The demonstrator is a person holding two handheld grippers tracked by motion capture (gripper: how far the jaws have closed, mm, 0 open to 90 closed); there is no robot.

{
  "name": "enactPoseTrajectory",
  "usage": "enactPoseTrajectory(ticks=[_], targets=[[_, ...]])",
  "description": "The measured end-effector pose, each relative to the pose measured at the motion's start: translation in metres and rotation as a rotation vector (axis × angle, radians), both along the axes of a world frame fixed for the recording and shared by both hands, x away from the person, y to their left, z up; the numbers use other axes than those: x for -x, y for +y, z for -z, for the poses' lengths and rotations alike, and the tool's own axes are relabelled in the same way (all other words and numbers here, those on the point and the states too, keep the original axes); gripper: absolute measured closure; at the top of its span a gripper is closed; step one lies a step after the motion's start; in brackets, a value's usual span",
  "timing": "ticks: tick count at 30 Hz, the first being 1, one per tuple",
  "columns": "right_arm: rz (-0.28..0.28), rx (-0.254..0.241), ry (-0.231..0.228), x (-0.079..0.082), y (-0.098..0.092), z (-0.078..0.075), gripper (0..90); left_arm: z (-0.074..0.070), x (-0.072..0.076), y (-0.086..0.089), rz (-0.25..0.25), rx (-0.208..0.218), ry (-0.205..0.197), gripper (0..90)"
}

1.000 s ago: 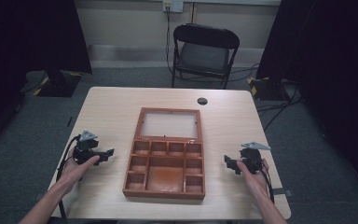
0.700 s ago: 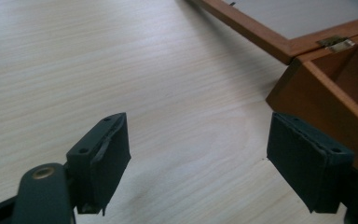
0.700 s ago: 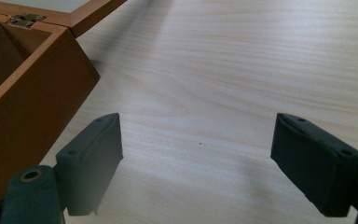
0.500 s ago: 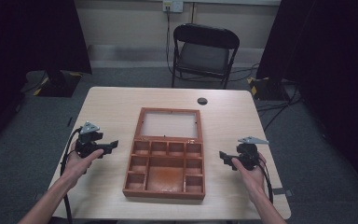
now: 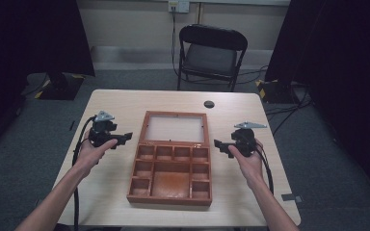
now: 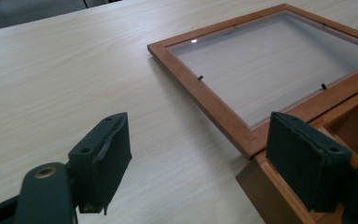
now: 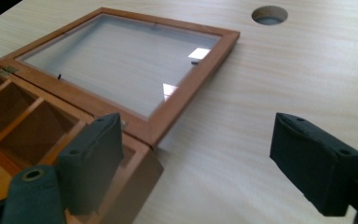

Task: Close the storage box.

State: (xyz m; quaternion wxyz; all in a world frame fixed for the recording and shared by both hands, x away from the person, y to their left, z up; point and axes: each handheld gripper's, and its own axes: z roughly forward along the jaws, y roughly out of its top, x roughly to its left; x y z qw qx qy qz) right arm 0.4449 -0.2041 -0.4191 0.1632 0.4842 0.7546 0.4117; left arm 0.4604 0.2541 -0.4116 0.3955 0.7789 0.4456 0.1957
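A brown wooden box (image 5: 171, 175) with several small compartments lies open in the middle of the table. Its glass-paned lid (image 5: 175, 129) is folded flat behind it. My left gripper (image 5: 127, 137) hovers just left of the box, near the hinge line, jaws apart with nothing between them. My right gripper (image 5: 218, 143) hovers at the box's right side, also open and empty. In the left gripper view the lid frame (image 6: 223, 105) and a box corner (image 6: 261, 191) lie ahead of the jaws. In the right gripper view the lid (image 7: 135, 65) and the compartments (image 7: 28, 121) lie ahead.
A round cable hole (image 5: 209, 104) sits in the light wooden table (image 5: 115, 103) behind the box. A black folding chair (image 5: 211, 53) stands beyond the far edge. Bare tabletop surrounds the box on all sides. Cables trail from both grippers toward the front edge.
Both hands have risen and moved away from the person toward the far side, from beside the box's middle to beside its hinge line. The box and lid have not moved.
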Motion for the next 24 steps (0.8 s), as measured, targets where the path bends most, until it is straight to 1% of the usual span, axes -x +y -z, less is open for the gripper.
enactPoseTrajectory(ticks=[1,2,3,4,5,6,7,8,9,10,11,12,13,14,15,17,18,19,20,21,22,23,24], targets=[[-0.004,0.001,0.000,-0.004,0.003,-0.004,15.6,-0.002,-0.003,-0.002,0.002,0.007,-0.004,21.6],[-0.003,0.005,-0.018,-0.010,0.008,-0.010,17.2,-0.005,-0.009,-0.005,0.002,0.034,-0.010,21.6],[-0.006,0.008,-0.028,-0.013,0.011,-0.012,18.7,-0.004,-0.011,-0.006,0.004,0.059,-0.006,21.6],[-0.006,0.008,-0.028,-0.013,0.011,-0.012,18.7,-0.004,-0.011,-0.006,0.004,0.059,-0.006,21.6],[-0.001,0.014,-0.036,-0.015,0.014,-0.013,19.2,-0.003,-0.014,-0.008,0.006,0.078,0.004,21.6],[-0.002,0.015,-0.034,-0.017,0.017,-0.012,18.7,0.000,-0.017,-0.010,0.010,0.083,0.014,21.6],[-0.019,0.008,-0.004,-0.025,0.023,-0.005,18.2,0.007,-0.021,-0.014,0.013,0.076,0.037,21.6],[-0.019,0.008,-0.004,-0.025,0.023,-0.005,18.2,0.007,-0.021,-0.014,0.013,0.076,0.037,21.6],[-0.019,0.006,0.014,-0.029,0.026,0.001,17.7,0.011,-0.023,-0.017,0.007,0.070,0.050,21.6],[-0.026,0.002,0.054,-0.036,0.030,0.012,17.4,0.018,-0.025,-0.020,0.013,0.071,0.071,21.6],[-0.024,-0.001,0.065,-0.039,0.033,0.017,17.4,0.021,-0.026,-0.022,0.005,0.052,0.072,21.6],[-0.024,-0.001,0.065,-0.039,0.033,0.017,17.4,0.021,-0.026,-0.022,0.005,0.052,0.072,21.6],[-0.029,0.001,0.078,-0.044,0.037,0.025,18.2,0.023,-0.027,-0.023,0.004,0.036,0.065,21.6],[-0.033,0.014,0.080,-0.046,0.039,0.027,18.2,0.025,-0.029,-0.024,0.009,0.028,0.073,21.7],[-0.043,0.034,0.086,-0.049,0.041,0.029,17.3,0.029,-0.034,-0.027,-0.008,0.035,0.090,21.9],[-0.036,0.033,0.099,-0.053,0.043,0.032,17.1,0.032,-0.038,-0.029,0.017,0.034,0.106,21.8],[-0.036,0.033,0.099,-0.053,0.043,0.032,17.1,0.032,-0.038,-0.029,0.017,0.034,0.106,21.8],[-0.028,0.003,0.120,-0.058,0.043,0.035,16.9,0.037,-0.040,-0.031,0.020,0.052,0.129,21.8],[-0.020,-0.004,0.138,-0.059,0.043,0.037,16.3,0.037,-0.040,-0.031,0.020,0.052,0.129,21.9],[-0.009,-0.011,0.145,-0.060,0.043,0.039,16.3,0.042,-0.041,-0.033,0.022,0.057,0.156,22.0],[-0.002,-0.025,0.166,-0.060,0.043,0.041,16.3,0.042,-0.041,-0.033,0.022,0.057,0.156,22.0],[-0.013,-0.017,0.176,-0.061,0.043,0.042,16.2,0.044,-0.041,-0.035,0.029,0.062,0.172,22.0],[-0.013,-0.001,0.180,-0.061,0.044,0.044,15.5,0.045,-0.041,-0.036,0.021,0.067,0.170,22.0]])
